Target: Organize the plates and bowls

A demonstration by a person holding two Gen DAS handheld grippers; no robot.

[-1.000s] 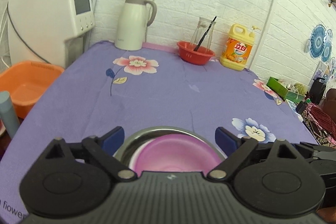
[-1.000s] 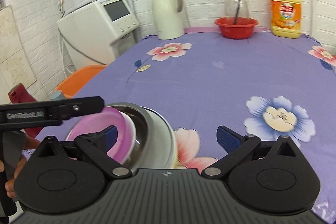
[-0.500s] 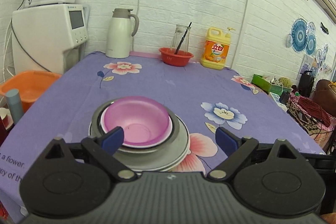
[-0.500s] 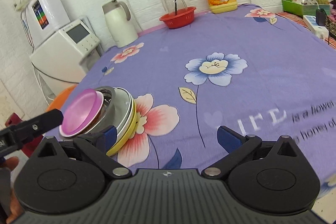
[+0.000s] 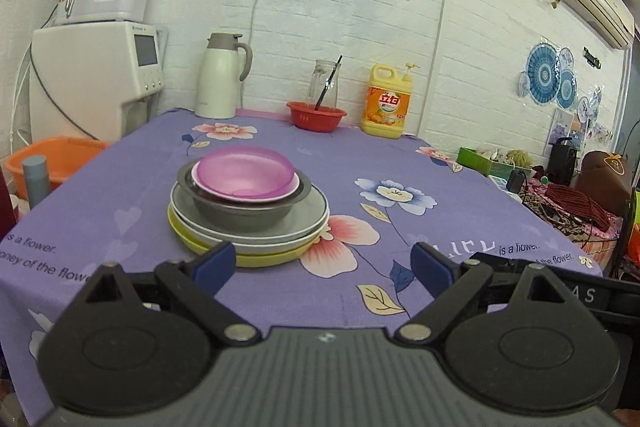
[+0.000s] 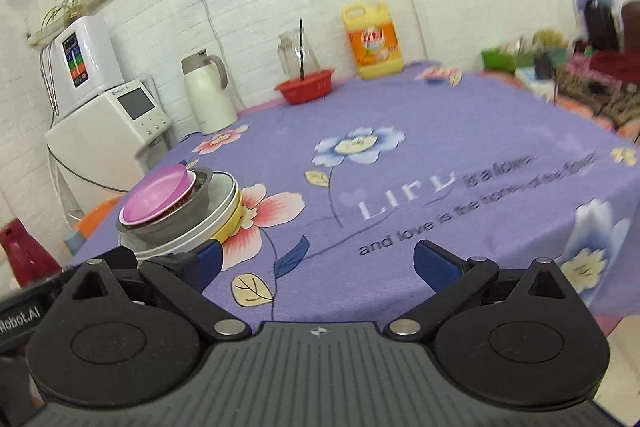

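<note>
Purple floral cloth covers the table (image 5: 460, 227), and the stack of dishes is the landmark on it: a pink bowl (image 5: 246, 173) sits nested in a grey metal bowl (image 5: 244, 213), which rests on a grey plate (image 5: 308, 219) stacked on a yellow plate (image 5: 276, 259) at the bottom. The stack stands upright on the cloth, touching a pink printed flower to its right. Behind the stack, along the white brick wall, stand a white thermos jug (image 5: 222, 77), a red basket (image 5: 317, 115) with a glass jar (image 5: 323, 85) in it, and a yellow detergent bottle (image 5: 387, 103), all well apart from the dishes. To the stack's left, off the table edge, is an orange basin (image 5: 52, 159) beneath a white appliance (image 5: 96, 79). The left gripper (image 5: 322, 265) hangs just in front of the stack with its blue-tipped fingers spread wide and nothing between them; its left fingertip overlaps the yellow plate's near rim in view, though contact cannot be told. The right gripper (image 6: 316, 263) is near the stack's front-right side, likewise spread wide and empty, the dishes (image 6: 180, 211) lying beyond its left finger. In the right wrist view the room's far right is blurred.
</note>
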